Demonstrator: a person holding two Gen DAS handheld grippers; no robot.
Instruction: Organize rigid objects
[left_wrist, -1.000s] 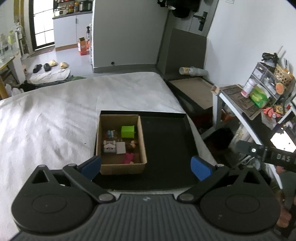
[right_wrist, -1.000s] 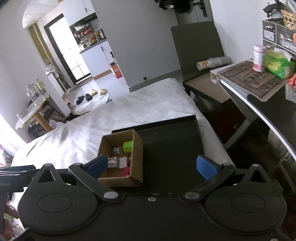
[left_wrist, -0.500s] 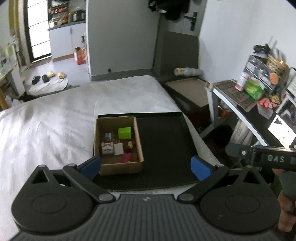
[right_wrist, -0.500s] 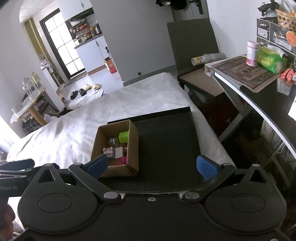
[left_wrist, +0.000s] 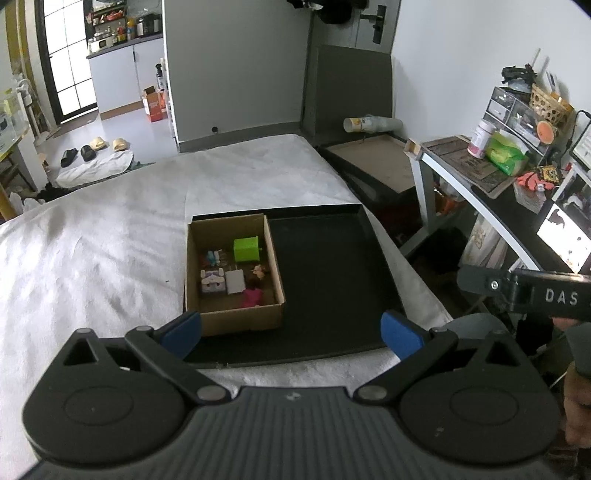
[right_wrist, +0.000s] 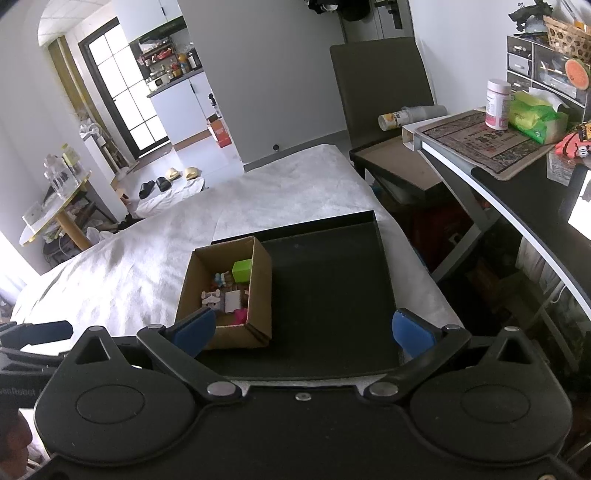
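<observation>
In the left wrist view, the left gripper (left_wrist: 291, 328) hovered at lower centre, fingers spread and empty, over a brown cardboard box (left_wrist: 232, 317) of small rigid toys, among them a lime-green plastic block (left_wrist: 246, 248), at the left of a shallow black tray (left_wrist: 332, 273) on a white-sheeted bed (left_wrist: 92, 251).

In the right wrist view, the right gripper (right_wrist: 303, 328) likewise hung released; the toys appeared gathered, the tray otherwise bare, sorting seemingly near done.

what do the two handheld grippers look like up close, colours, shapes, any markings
Both are matte black. The left gripper has a ribbed body, two round discs, silver pivot pins and blue finger pads. The right gripper looks alike with a smooth body; in the left wrist view its side bar reads "DAS" in white.
</observation>
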